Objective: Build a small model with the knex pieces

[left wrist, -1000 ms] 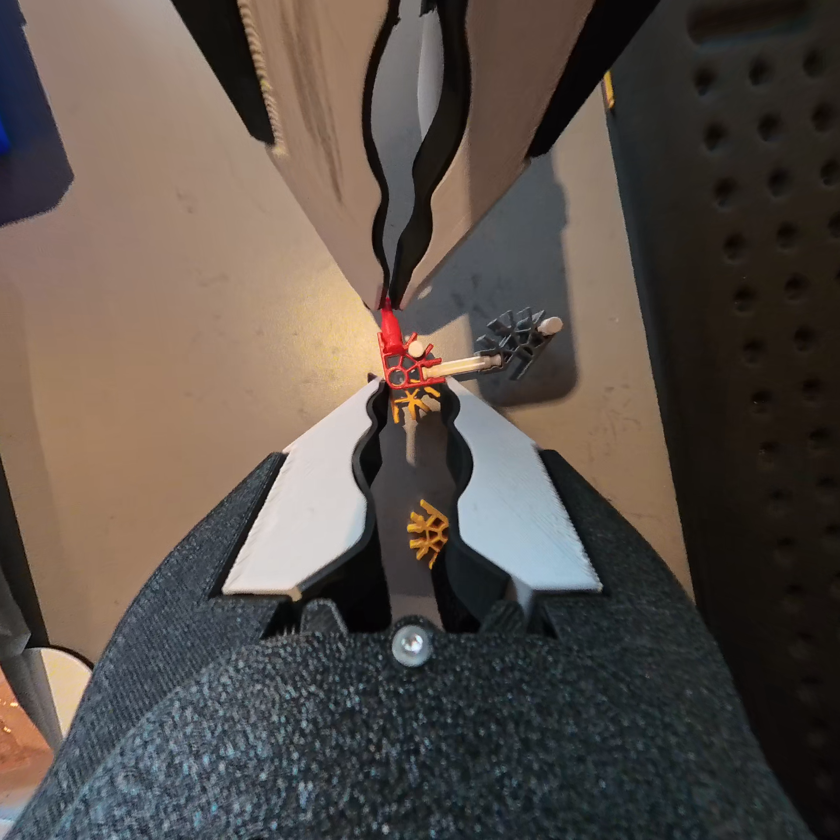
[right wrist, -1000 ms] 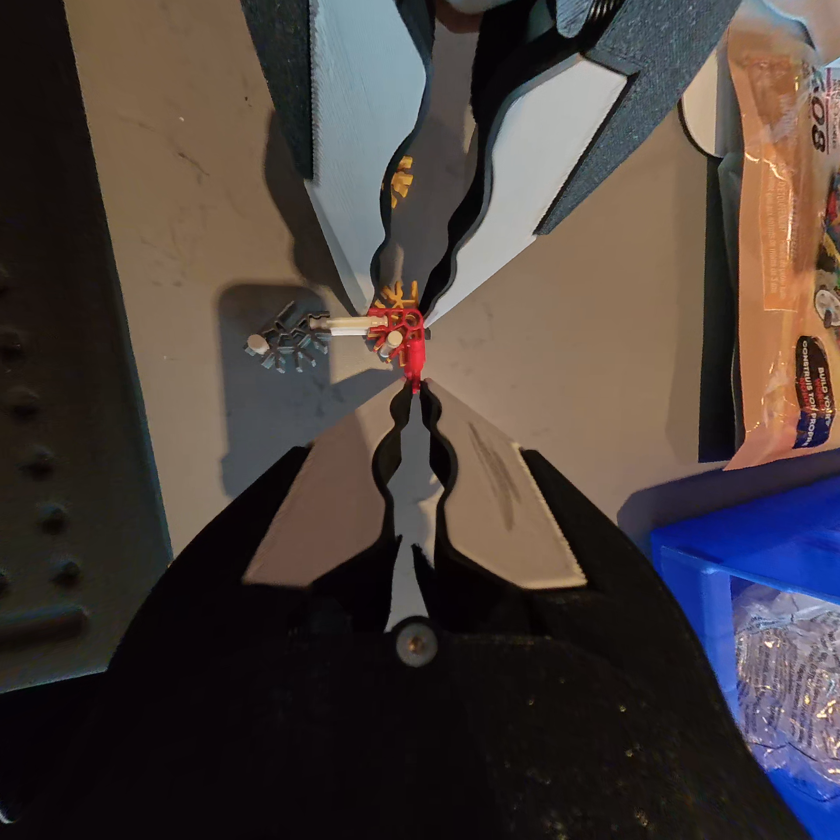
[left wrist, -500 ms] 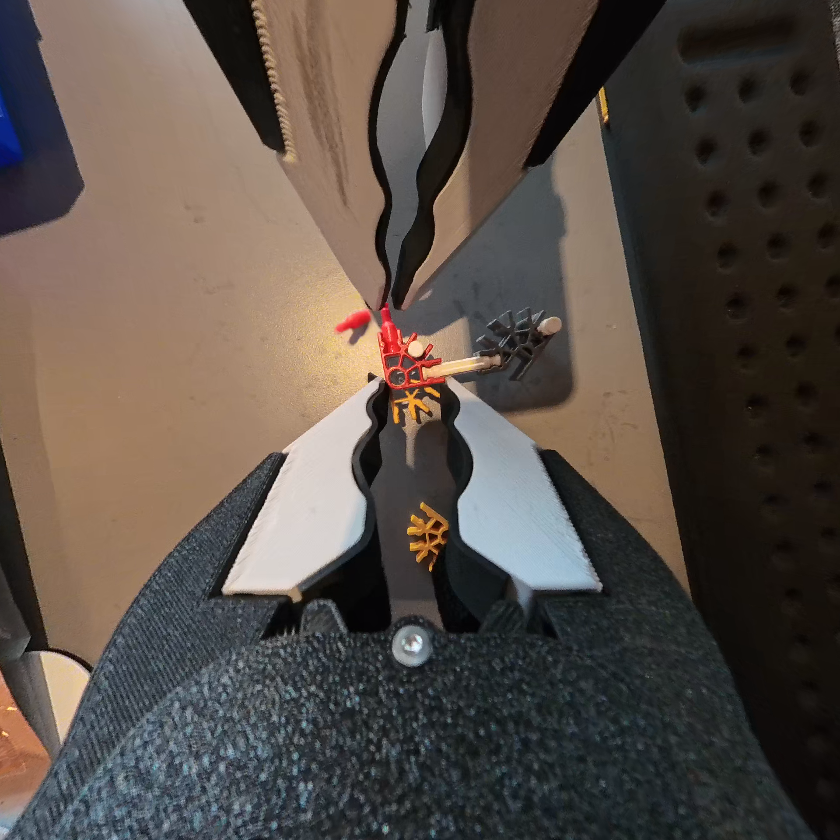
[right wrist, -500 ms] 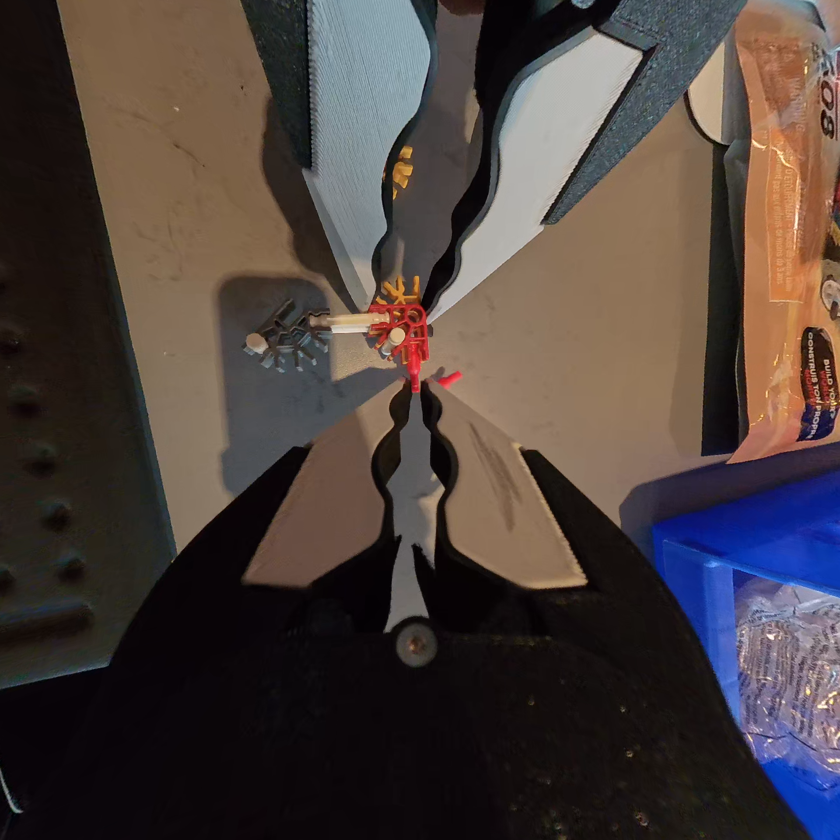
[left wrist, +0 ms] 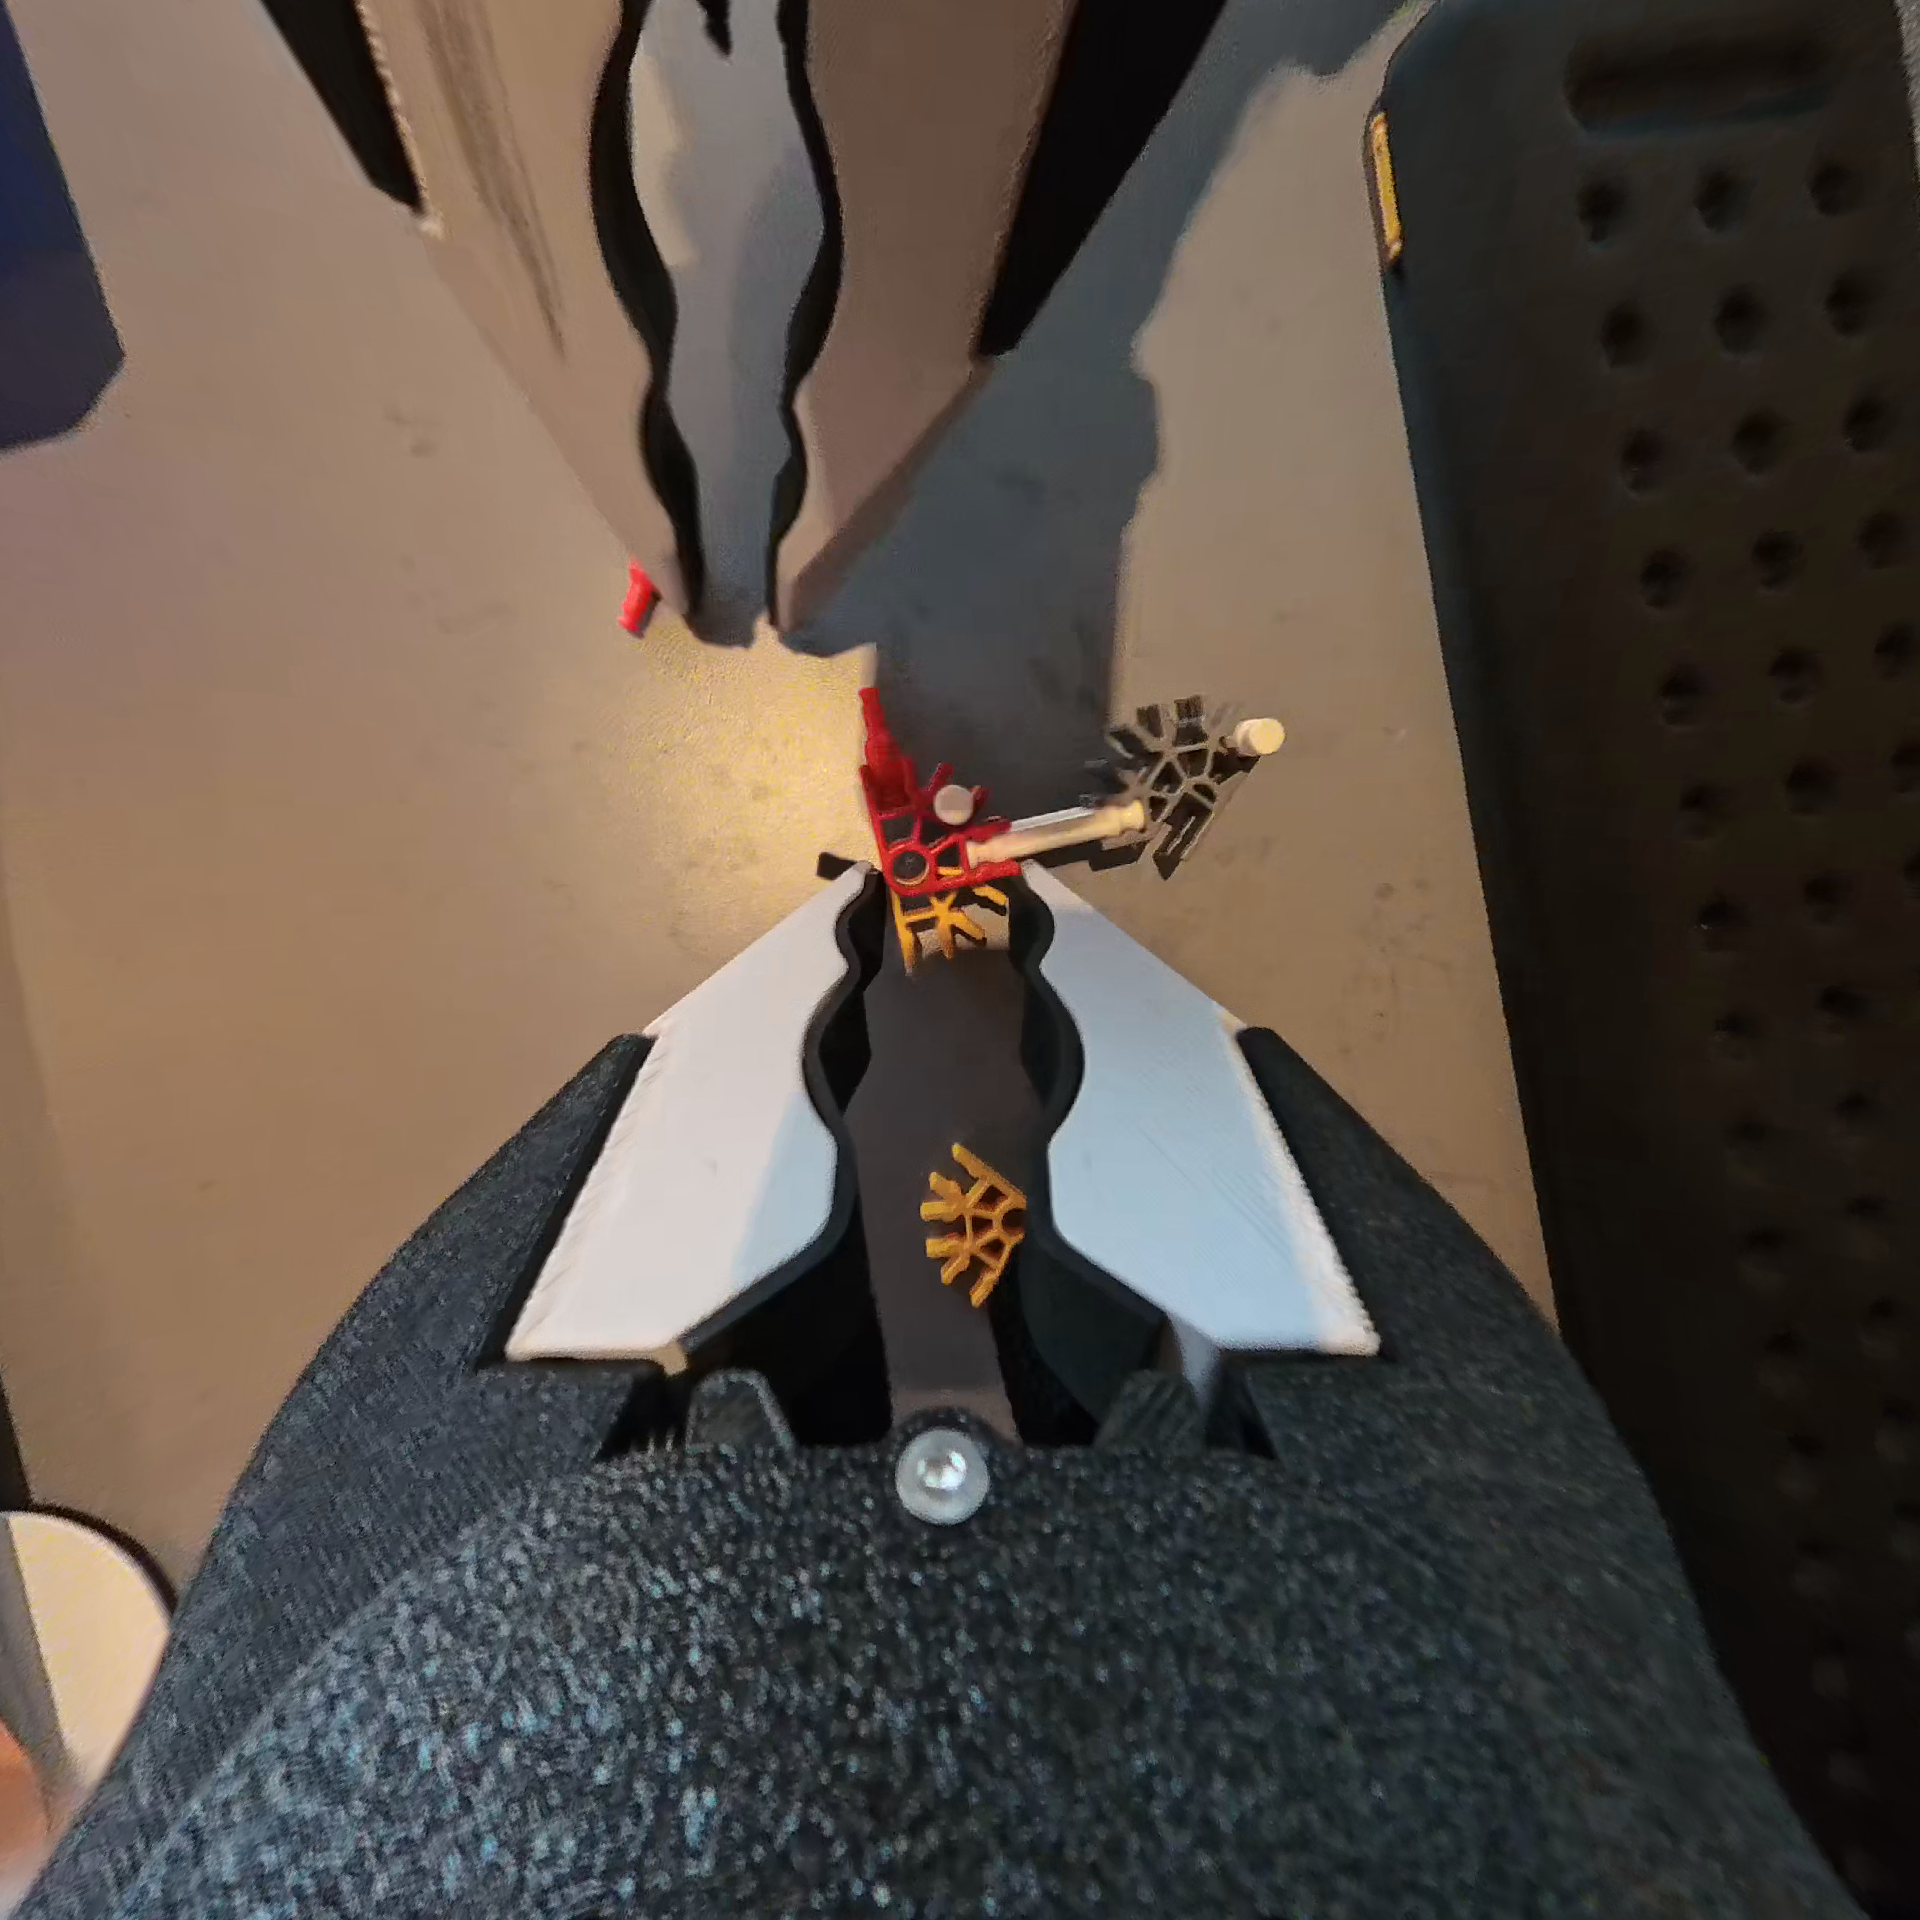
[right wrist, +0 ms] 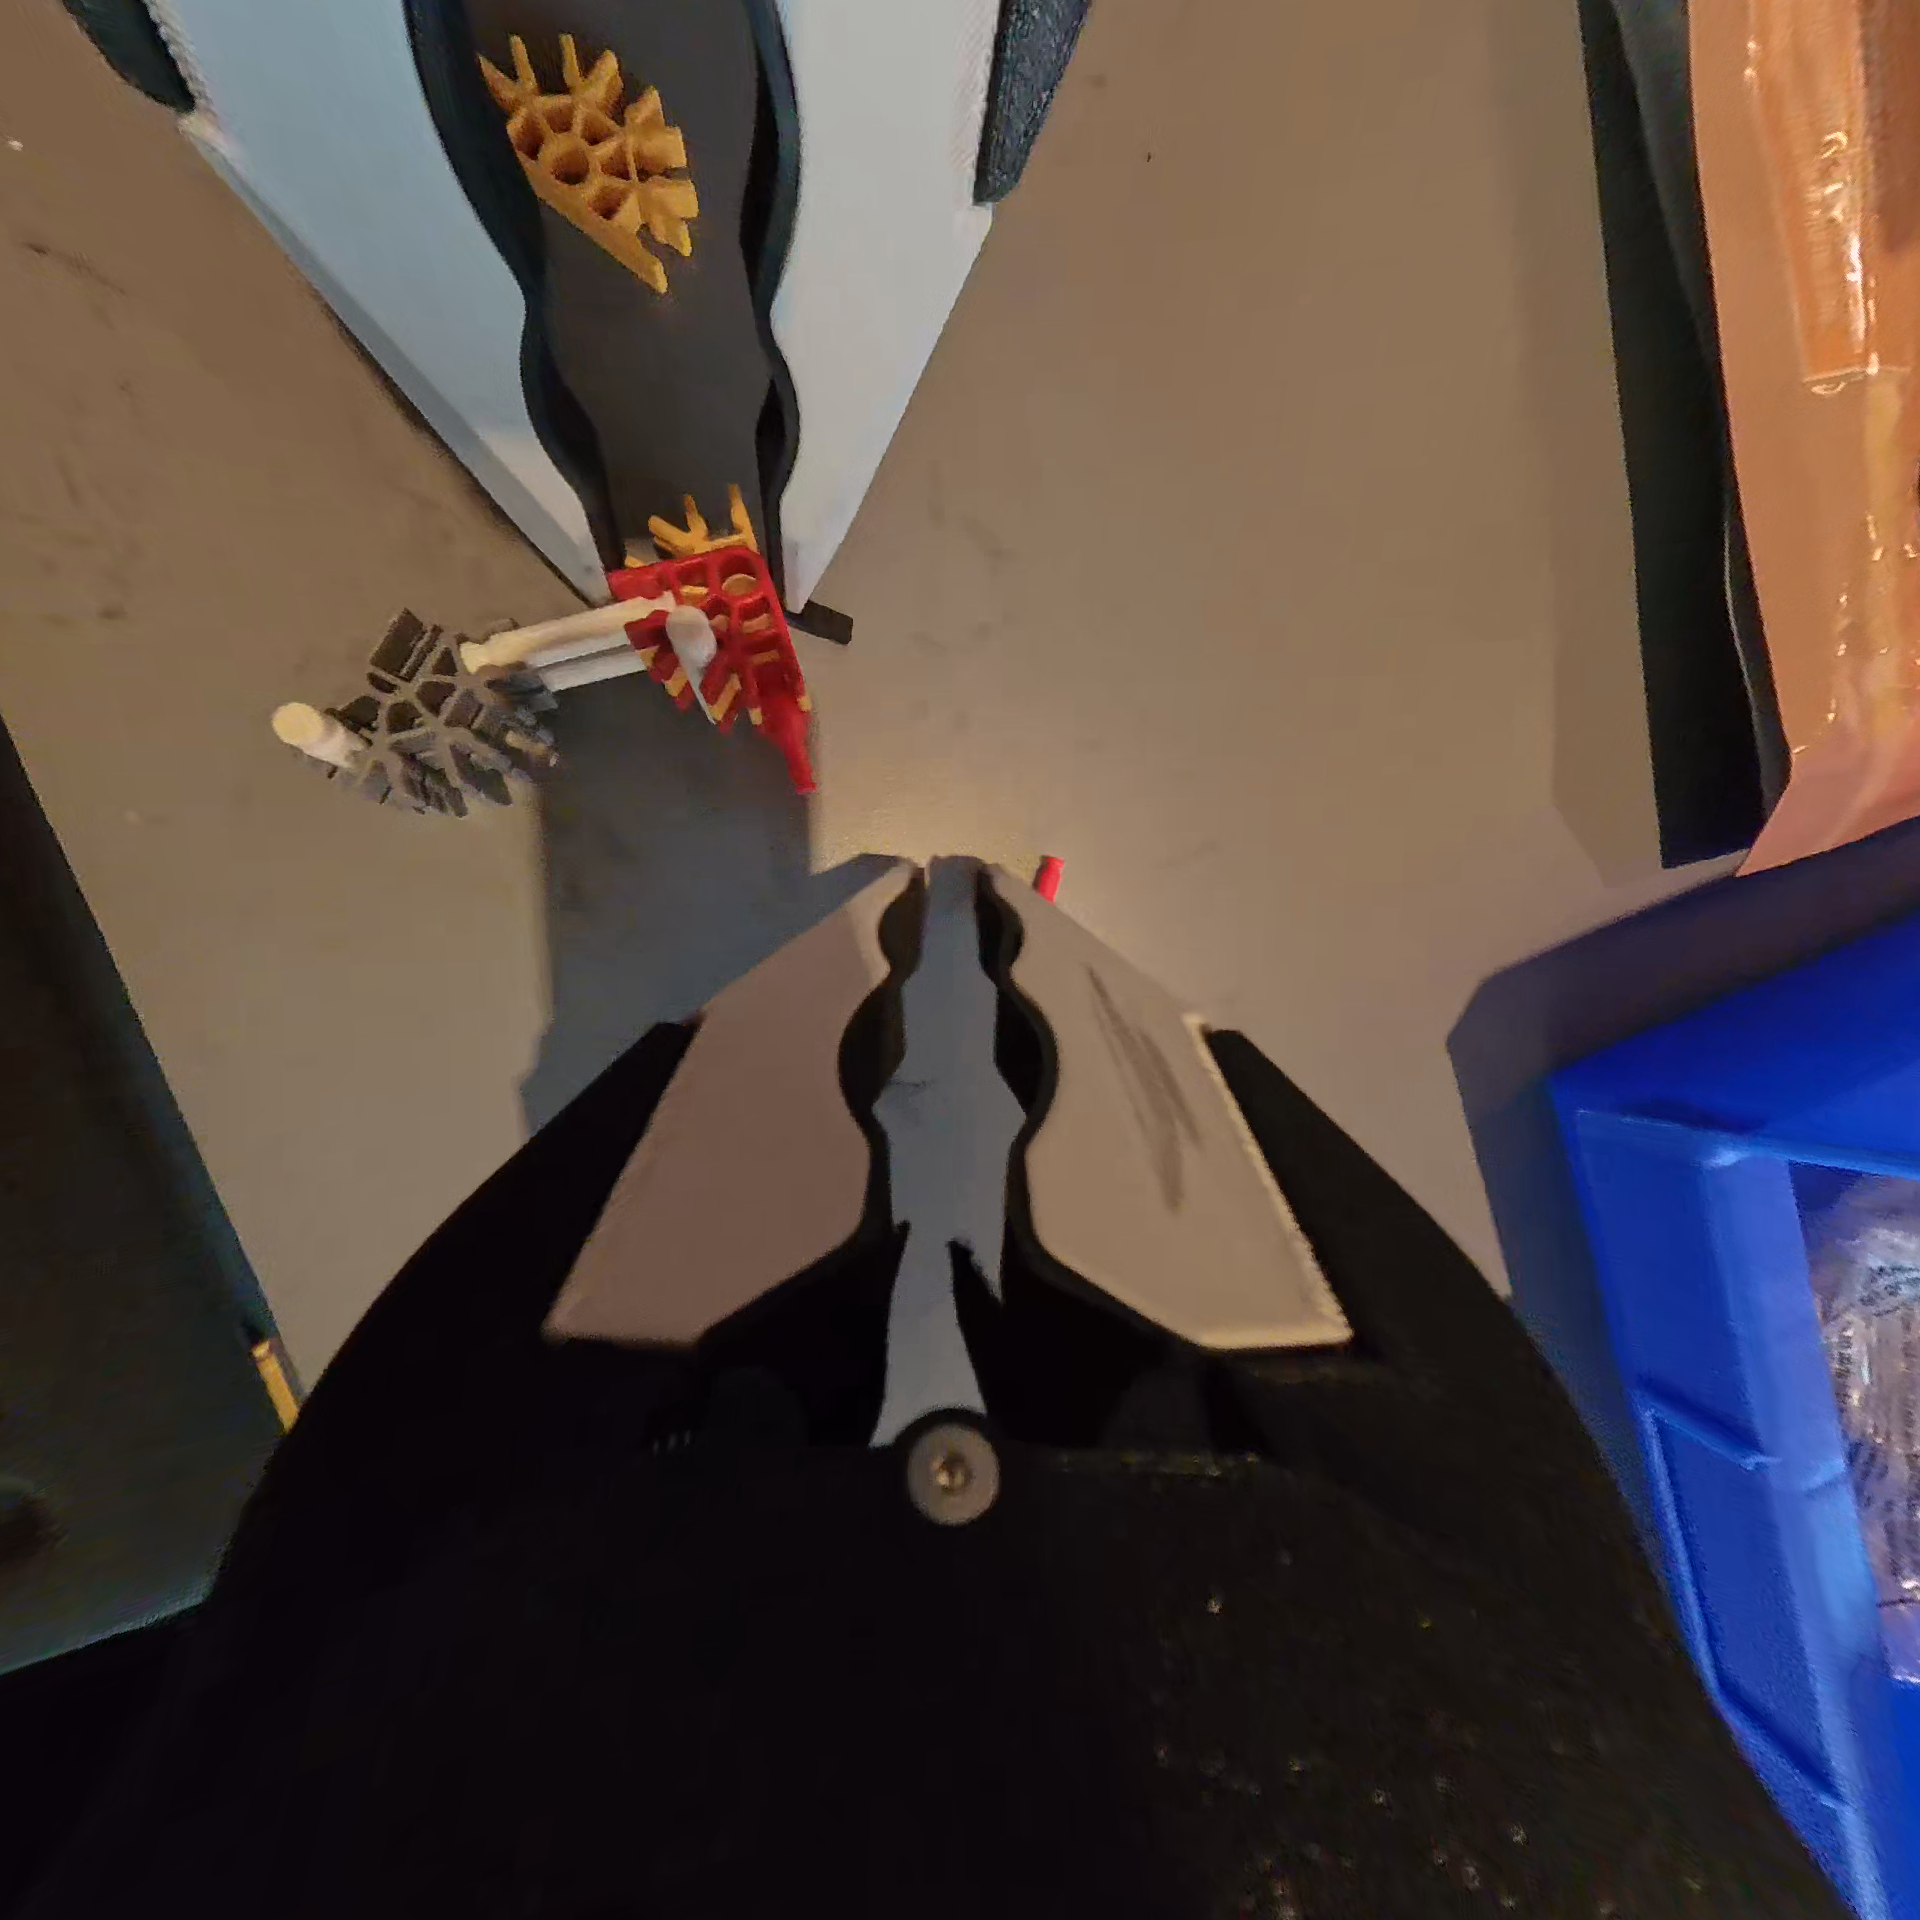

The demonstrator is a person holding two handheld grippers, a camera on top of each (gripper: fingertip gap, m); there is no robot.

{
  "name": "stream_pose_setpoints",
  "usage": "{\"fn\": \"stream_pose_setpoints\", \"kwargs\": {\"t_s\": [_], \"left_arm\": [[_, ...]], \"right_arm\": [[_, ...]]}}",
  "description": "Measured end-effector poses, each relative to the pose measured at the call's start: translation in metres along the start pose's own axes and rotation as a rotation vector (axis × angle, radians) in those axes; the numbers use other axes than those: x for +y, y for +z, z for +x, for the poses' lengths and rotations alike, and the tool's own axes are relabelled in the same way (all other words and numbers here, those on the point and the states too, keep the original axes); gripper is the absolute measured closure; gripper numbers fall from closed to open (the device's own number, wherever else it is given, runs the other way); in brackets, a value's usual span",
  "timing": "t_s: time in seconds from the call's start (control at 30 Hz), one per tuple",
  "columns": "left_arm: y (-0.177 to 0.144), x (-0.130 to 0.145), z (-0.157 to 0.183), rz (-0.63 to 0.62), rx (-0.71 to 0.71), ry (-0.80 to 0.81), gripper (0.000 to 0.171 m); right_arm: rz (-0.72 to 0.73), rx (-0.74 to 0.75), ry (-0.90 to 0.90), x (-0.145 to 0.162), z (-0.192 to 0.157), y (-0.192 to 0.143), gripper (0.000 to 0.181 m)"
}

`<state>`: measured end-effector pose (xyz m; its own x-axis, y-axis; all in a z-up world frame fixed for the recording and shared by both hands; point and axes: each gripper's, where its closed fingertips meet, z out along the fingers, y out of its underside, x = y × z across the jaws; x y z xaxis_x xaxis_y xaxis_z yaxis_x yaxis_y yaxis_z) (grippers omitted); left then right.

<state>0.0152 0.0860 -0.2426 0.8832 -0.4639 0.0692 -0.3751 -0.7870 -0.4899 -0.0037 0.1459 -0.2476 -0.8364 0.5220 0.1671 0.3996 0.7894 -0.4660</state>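
beige tabletop, left hand-held gripper clamping red connector, right hand-held gripper empty

Open tabletop lies between the two facing grippers. Obstructions in that gap: red connector assembly at the left gripper tips, its white rod running right to a grey connector; a loose red piece just beside the right gripper. Black perforated panel bounds one side; blue bin and packaged bag bound the other.
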Motion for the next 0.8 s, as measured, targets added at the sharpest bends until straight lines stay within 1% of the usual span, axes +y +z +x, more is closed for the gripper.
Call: {"fn": "stream_pose_setpoints", "kwargs": {"t_s": [0.03,0.1,0.2,0.27,0.33,0.37,0.43,0.5,0.57,0.67,0.7,0.8], "left_arm": [[0.001,0.000,0.000,0.000,0.003,-0.004,0.150],[0.002,0.002,-0.001,-0.008,0.004,-0.006,0.148],[0.002,0.003,-0.002,-0.011,-0.002,-0.013,0.145],[0.000,0.004,-0.001,-0.009,0.006,-0.024,0.143],[0.001,0.007,0.001,-0.021,0.022,-0.033,0.139],[0.001,0.009,0.002,-0.024,0.032,-0.038,0.139],[0.002,0.009,0.003,-0.010,0.044,-0.047,0.140],[0.002,0.009,0.002,-0.007,0.042,-0.047,0.142],[0.002,0.009,0.001,-0.004,0.039,-0.050,0.149],[0.002,0.009,0.000,-0.004,0.036,-0.043,0.150],[0.002,0.008,0.000,-0.004,0.031,-0.039,0.150],[0.002,0.008,0.000,-0.007,0.030,-0.038,0.150]], "right_arm": [[0.006,-0.004,0.004,0.001,0.000,0.000,0.178],[0.019,-0.010,0.016,0.001,-0.001,-0.001,0.181],[0.039,0.018,0.036,0.001,0.005,-0.004,0.179],[0.037,0.054,0.096,0.004,0.017,-0.006,0.161],[-0.001,0.094,0.130,0.015,0.028,-0.006,0.150],[-0.014,0.090,0.144,0.020,0.030,-0.004,0.148],[0.016,0.053,0.171,0.018,0.027,-0.002,0.148],[0.033,0.023,0.200,0.017,0.024,-0.001,0.155],[0.046,-0.006,0.225,0.017,0.020,-0.001,0.163],[0.059,-0.048,0.216,0.015,0.012,-0.002,0.161],[0.060,-0.043,0.203,0.015,0.012,-0.003,0.161],[0.069,0.035,0.182,0.016,0.028,-0.009,0.161]]}}
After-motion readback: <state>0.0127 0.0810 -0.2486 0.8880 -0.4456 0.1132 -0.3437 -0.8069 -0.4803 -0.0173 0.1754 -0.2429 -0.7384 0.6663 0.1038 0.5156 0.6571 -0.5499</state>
